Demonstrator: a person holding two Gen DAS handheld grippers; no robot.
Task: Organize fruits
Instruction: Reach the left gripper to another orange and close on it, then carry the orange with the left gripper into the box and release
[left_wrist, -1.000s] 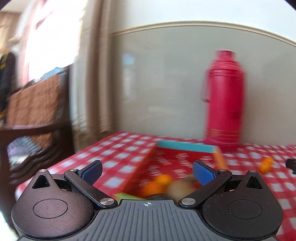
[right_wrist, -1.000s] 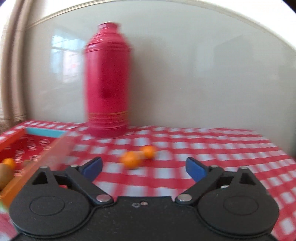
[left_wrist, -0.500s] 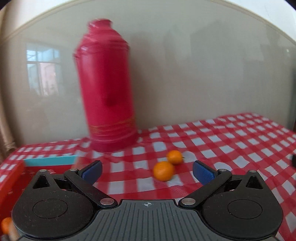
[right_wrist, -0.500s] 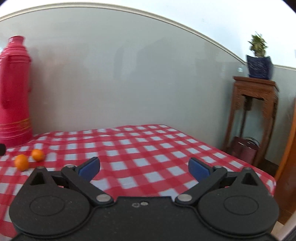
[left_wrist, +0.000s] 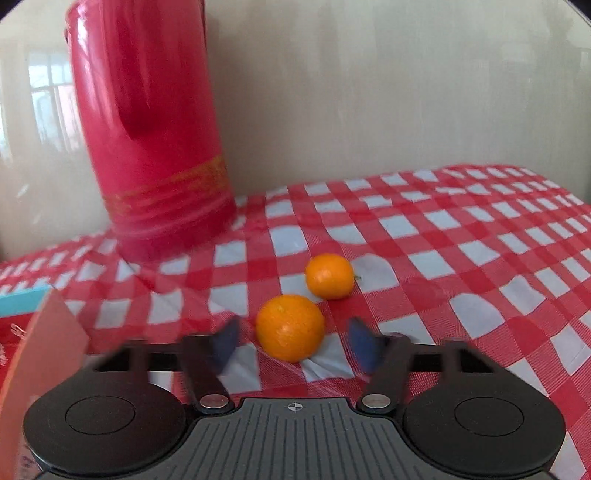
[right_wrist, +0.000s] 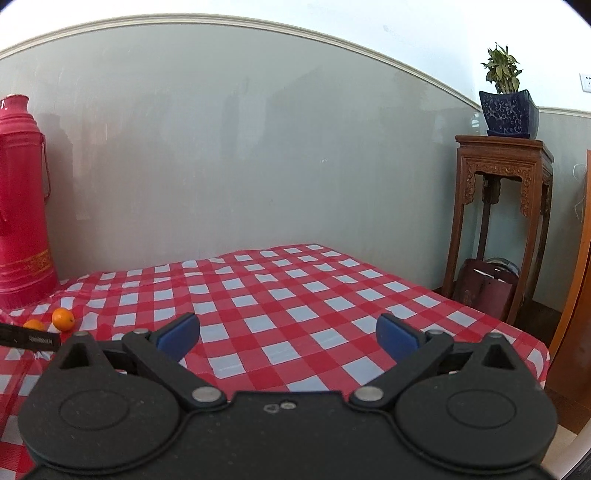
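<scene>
Two small oranges lie on the red-and-white checked tablecloth (left_wrist: 461, 240). In the left wrist view the nearer orange (left_wrist: 290, 327) sits between the blue pads of my left gripper (left_wrist: 293, 343), which is open around it with gaps on both sides. The farther orange (left_wrist: 329, 276) lies just behind it. A corner of the red and orange fruit box (left_wrist: 44, 350) shows at the left edge. My right gripper (right_wrist: 288, 334) is open and empty over bare cloth. Both oranges (right_wrist: 62, 319) show small at its far left.
A tall red thermos (left_wrist: 147, 122) stands by the wall behind the oranges; it also shows in the right wrist view (right_wrist: 22, 229). A wooden stand (right_wrist: 502, 221) with a potted plant (right_wrist: 508, 99) is beyond the table's right edge.
My left gripper has swung from the box to the oranges, moved close, and its pads have narrowed around the nearer one. My right gripper has turned right and then stayed still.
</scene>
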